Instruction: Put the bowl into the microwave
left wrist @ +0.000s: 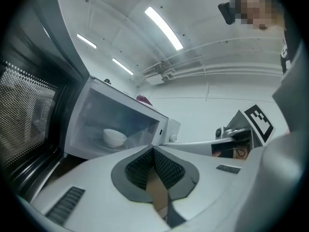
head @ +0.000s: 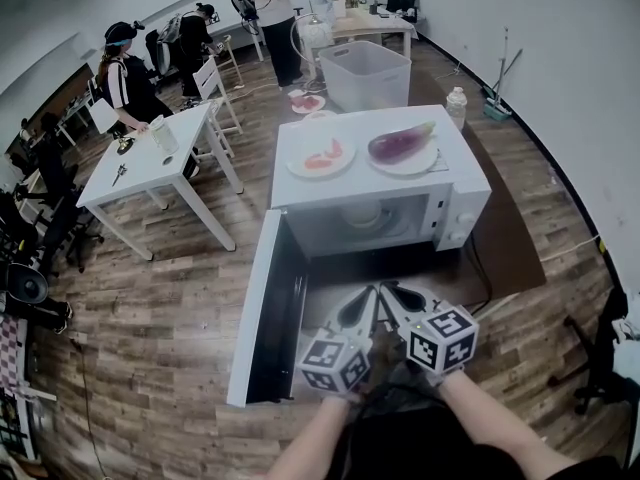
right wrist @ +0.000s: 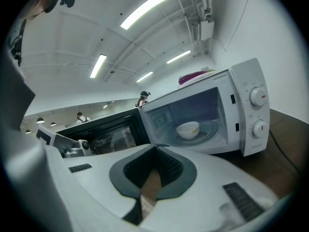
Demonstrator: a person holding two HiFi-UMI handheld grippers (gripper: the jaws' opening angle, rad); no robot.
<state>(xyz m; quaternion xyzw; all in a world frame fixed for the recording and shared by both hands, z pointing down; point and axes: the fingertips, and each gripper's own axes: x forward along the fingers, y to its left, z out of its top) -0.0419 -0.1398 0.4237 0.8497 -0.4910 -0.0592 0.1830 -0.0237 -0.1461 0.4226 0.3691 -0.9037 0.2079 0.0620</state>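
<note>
The bowl is seen inside the microwave; the left claw and right claw are closed, empty. The microwave may be shoved if its open door is pushed hard.

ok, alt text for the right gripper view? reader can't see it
A white bowl sits inside the open microwave, its door swung out to the left. In the foreground the right gripper is shut and empty, pointed toward the cavity; a purple eggplant lies on the microwave's top.
</note>
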